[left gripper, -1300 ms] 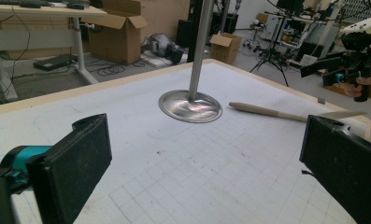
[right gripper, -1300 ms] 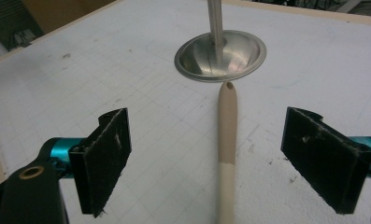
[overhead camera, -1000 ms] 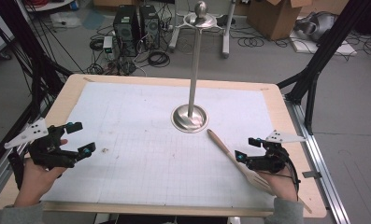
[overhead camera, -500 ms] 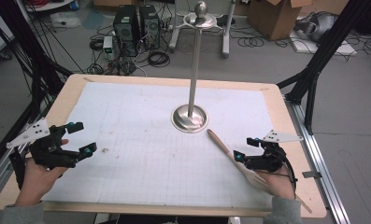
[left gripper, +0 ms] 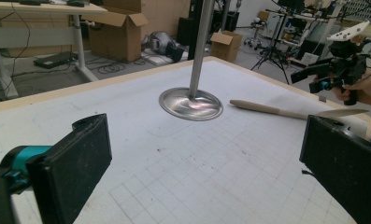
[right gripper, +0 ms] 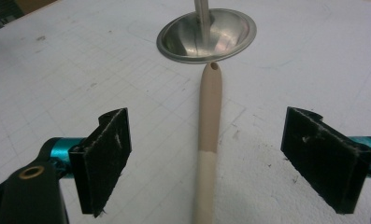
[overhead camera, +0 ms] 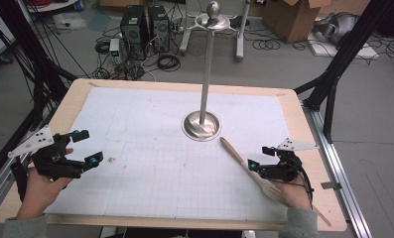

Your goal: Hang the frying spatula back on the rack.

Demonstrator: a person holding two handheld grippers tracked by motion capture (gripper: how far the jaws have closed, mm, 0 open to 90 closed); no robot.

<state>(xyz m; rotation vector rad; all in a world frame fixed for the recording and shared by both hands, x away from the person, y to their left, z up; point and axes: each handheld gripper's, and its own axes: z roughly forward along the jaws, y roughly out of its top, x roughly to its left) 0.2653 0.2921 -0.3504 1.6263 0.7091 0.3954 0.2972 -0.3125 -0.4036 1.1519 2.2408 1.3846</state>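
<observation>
A wooden spatula [overhead camera: 239,157] lies flat on the white grid mat, its handle tip with a small hole [right gripper: 214,66] pointing at a metal stand's round base [overhead camera: 200,126]. Its flat head reaches back under the person's right hand. My right gripper [overhead camera: 259,156] hovers open over the handle. In the right gripper view the right gripper [right gripper: 211,154] has one jaw on either side of the spatula [right gripper: 210,107], neither touching it. My left gripper [overhead camera: 89,147] is open at the mat's left edge, nothing between its fingers. The left gripper view has the spatula [left gripper: 276,109] beyond the stand base [left gripper: 191,103].
The stand's thin pole [overhead camera: 207,74] rises tall from the table's middle to a ball top. The wooden table rim [overhead camera: 311,148] frames the mat. Beyond the far edge, cables, computer towers [overhead camera: 144,27] and cardboard boxes sit on the floor. The right gripper [left gripper: 325,77] faces the left one.
</observation>
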